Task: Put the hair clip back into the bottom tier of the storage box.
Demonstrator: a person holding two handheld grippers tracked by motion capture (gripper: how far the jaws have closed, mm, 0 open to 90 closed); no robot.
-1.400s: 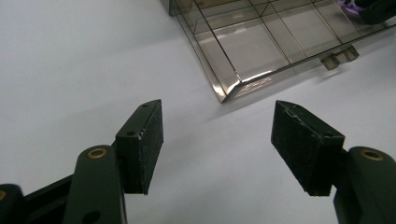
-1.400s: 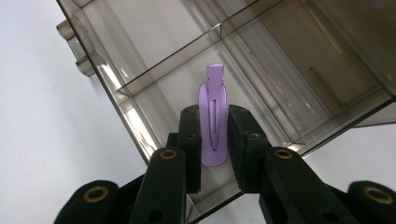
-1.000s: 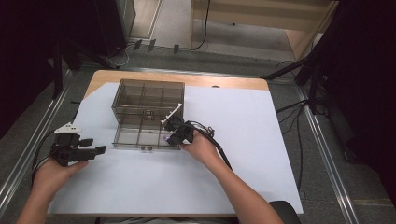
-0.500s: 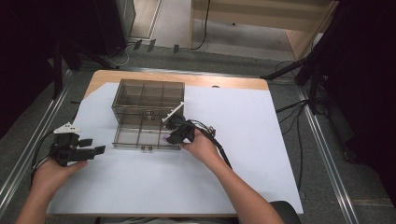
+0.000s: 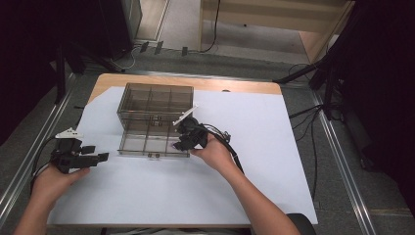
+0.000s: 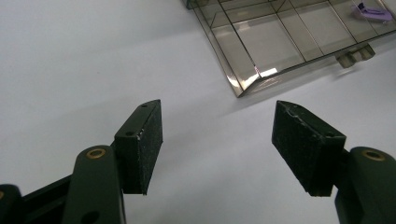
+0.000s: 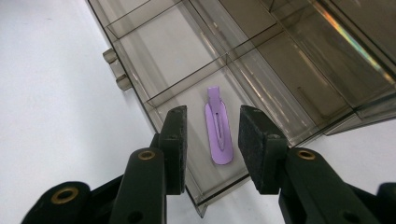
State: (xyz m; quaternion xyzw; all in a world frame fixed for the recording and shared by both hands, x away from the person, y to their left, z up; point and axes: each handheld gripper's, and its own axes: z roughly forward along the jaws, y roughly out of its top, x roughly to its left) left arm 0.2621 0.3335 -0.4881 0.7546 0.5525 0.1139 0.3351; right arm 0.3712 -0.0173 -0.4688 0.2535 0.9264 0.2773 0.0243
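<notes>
Purple hair clip [image 7: 218,132], flat, smooth plastic

A glossy lilac plastic hair clip [image 7: 218,132] lies between the right gripper's [image 7: 212,142] matt black jaws with rough, grainy pads, inside a smoky, see-through plastic drawer [image 7: 187,93] with shiny edges; matt white paper [image 5: 274,142] covers the wooden surface [image 5: 235,84].
</notes>
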